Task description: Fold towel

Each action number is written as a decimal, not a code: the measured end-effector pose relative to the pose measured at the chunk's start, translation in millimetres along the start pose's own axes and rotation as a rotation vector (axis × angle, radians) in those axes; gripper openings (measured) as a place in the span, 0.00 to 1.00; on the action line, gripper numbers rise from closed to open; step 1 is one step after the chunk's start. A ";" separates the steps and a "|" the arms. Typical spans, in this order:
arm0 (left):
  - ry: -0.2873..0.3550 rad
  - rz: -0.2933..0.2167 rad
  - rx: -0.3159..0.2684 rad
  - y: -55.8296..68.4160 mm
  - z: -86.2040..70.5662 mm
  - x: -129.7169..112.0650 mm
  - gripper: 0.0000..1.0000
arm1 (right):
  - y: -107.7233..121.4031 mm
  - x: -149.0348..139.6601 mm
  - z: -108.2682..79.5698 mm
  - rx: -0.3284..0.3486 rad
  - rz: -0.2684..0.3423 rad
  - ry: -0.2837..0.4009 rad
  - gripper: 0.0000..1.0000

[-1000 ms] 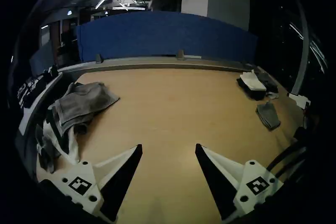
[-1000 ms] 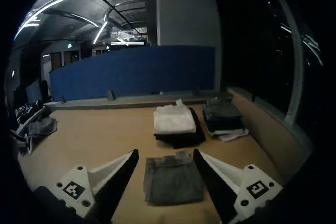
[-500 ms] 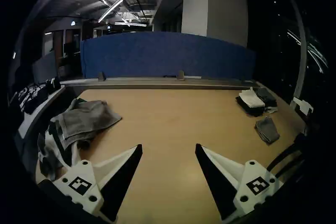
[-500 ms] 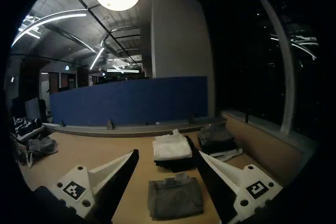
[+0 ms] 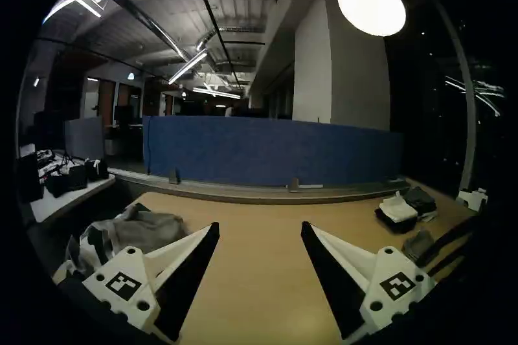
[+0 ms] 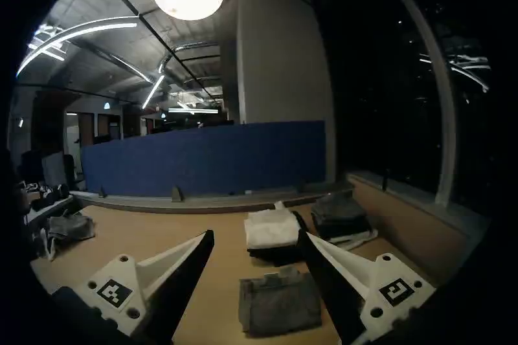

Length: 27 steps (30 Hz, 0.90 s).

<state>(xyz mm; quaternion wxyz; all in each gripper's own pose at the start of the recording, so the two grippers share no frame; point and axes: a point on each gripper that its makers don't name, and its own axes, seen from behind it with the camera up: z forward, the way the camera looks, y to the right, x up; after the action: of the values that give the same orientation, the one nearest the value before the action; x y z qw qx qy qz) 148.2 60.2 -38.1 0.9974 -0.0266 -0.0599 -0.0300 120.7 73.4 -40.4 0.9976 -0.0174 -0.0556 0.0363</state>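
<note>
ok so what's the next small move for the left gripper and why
Probably swing the left gripper down toward the crumpled towel pile on its left: it is open and empty, that pile is unfolded, and the grey towel by the open right gripper already lies folded.

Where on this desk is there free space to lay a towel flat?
The wide bare middle of the wooden desk, between the unfolded towel heap at one end and the folded stacks at the other. Both ends are crowded.

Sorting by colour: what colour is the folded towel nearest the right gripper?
Grey towel, right gripper view.
</note>
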 end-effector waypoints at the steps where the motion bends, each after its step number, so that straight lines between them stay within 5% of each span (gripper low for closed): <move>1: 0.015 0.005 0.008 -2.2 0.4 4.0 0.94 | -2.0 1.3 -0.7 0.001 -0.001 0.003 1.00; 17: 0.088 -0.002 0.052 -25.9 5.2 10.8 0.94 | -34.5 17.8 -12.3 0.038 -0.025 -0.010 1.00; 27: 0.108 0.057 0.075 -42.1 11.1 -4.3 0.94 | -45.0 23.9 -18.4 0.018 -0.022 -0.047 1.00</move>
<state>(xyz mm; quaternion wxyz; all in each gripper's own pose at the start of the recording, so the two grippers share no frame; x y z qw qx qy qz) 140.0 19.2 -25.6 0.9999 0.0106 -0.0062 -0.0007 149.7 29.7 -54.3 0.9965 -0.0067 -0.0787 0.0262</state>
